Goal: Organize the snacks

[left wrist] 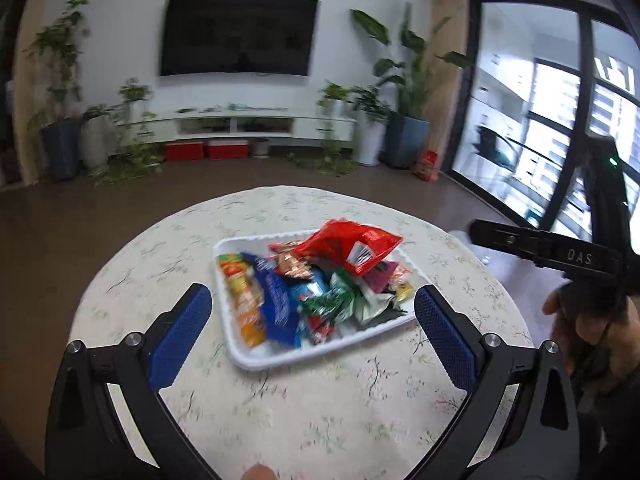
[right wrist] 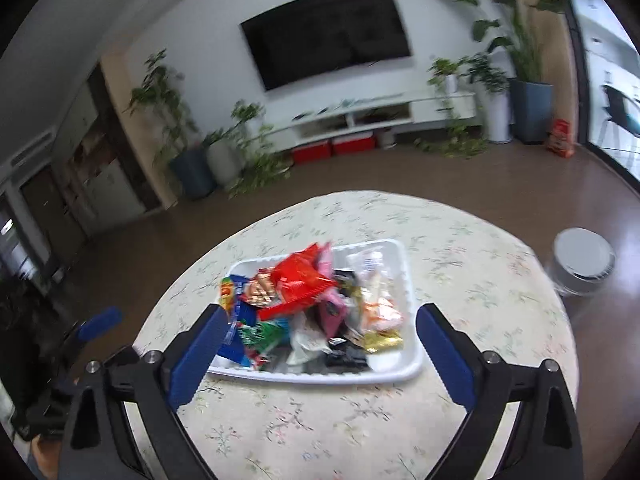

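Note:
A white tray (left wrist: 256, 354) sits on the round floral-cloth table (left wrist: 320, 412) and holds several snack packets, with a red bag (left wrist: 344, 246) on top, a blue packet (left wrist: 278, 304) and an orange-yellow packet (left wrist: 244, 300) at its left. My left gripper (left wrist: 312, 304) is open and empty, above the tray's near side. In the right wrist view the same tray (right wrist: 396, 372) holds the red bag (right wrist: 298, 284) and a pink packet (right wrist: 334, 310). My right gripper (right wrist: 320, 324) is open and empty, above the tray's near edge.
The right gripper's black body and the hand holding it (left wrist: 560, 264) show at the right of the left wrist view. A grey round bin (right wrist: 582, 266) stands on the floor right of the table. A TV, a low white cabinet and potted plants line the far wall.

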### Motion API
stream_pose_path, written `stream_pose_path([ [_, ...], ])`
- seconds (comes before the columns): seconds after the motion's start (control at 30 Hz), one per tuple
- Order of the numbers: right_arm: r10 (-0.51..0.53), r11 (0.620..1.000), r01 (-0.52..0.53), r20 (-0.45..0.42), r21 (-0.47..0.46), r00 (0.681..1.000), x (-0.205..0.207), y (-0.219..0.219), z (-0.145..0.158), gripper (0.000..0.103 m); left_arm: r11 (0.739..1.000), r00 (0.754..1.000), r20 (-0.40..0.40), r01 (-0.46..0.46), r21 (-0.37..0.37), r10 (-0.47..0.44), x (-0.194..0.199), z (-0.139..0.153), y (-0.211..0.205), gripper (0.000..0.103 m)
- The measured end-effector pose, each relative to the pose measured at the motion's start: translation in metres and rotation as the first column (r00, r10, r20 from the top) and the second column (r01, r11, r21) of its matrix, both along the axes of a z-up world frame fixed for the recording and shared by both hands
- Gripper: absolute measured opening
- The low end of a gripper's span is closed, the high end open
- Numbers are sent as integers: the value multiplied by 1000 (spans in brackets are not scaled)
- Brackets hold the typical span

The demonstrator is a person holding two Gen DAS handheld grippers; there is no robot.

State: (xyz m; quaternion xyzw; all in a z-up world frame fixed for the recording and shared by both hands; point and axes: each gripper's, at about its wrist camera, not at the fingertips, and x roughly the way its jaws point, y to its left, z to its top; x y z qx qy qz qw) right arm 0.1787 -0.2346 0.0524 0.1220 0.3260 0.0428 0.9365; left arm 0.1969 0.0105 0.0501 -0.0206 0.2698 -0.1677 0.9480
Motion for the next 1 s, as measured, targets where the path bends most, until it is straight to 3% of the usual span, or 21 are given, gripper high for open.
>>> stream_pose_path([
  [0.07, -74, 997, 75, 37, -34, 997, -25, -2, 6, 97, 994, 993, 27, -111, -11, 111, -25, 3, 7, 103],
  [0.23, -199, 958, 235, 204, -168, 959, -89, 11, 25, 103, 977, 979, 25, -201, -75, 203, -68, 11, 22, 103],
  [0.3, -216, 949, 262, 244, -174, 945, -108, 13, 29, 103, 965, 966, 40, -253, -68, 256, -84, 15, 26, 103],
  [0.5, -214, 953, 269, 312, -143, 926, -145, 19, 34, 103, 955, 952, 73, -296, -15, 296, -125, 17, 23, 103],
  [0.6, -218, 949, 281, 352, -140, 910, -161, 22, 38, 103, 955, 954, 38, -298, -6, 298, -135, 17, 23, 103],
  [0.73, -216, 945, 283, 331, -167, 919, -168, 27, 37, 103, 935, 937, 42, -348, 73, 346, -142, 19, 15, 103],
  [1.0, -177, 971, 198, 148, -136, 973, -163, 33, 40, 103, 946, 948, -46, -310, 96, 316, -146, 23, 3, 103],
])
